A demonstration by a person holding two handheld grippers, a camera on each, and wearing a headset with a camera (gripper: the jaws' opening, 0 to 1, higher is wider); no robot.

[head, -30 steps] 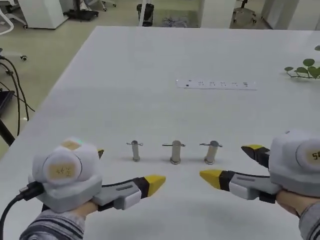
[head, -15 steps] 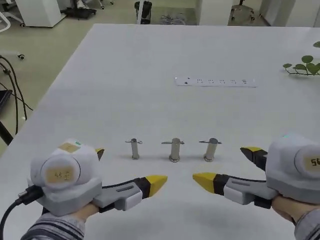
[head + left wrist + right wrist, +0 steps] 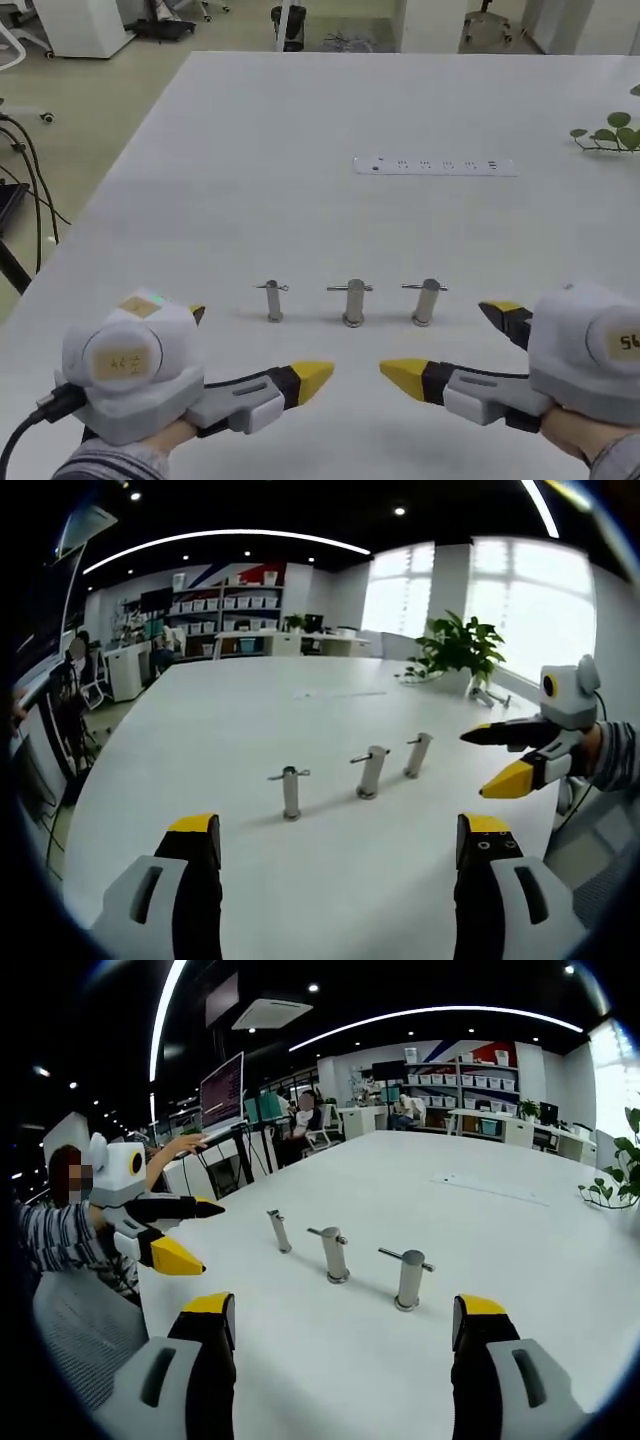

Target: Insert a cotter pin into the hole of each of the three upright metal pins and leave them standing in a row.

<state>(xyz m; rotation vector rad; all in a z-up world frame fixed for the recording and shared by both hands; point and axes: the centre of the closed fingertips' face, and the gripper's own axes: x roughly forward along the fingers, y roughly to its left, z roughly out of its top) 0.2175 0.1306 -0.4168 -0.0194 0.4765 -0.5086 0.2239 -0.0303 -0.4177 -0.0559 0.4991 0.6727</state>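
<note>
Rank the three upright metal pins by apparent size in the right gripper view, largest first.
1. nearest pin
2. middle pin
3. farthest pin
Nearness to the camera drives this order, so their true sizes are unsure.

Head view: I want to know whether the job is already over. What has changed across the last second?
Little. The right gripper has edged inward, toward the left gripper, and both have drawn slightly back toward the person, jaws open and empty. Nothing was grasped or released. The three metal pins stayed upright in a row, each with a cotter pin through it.
</note>
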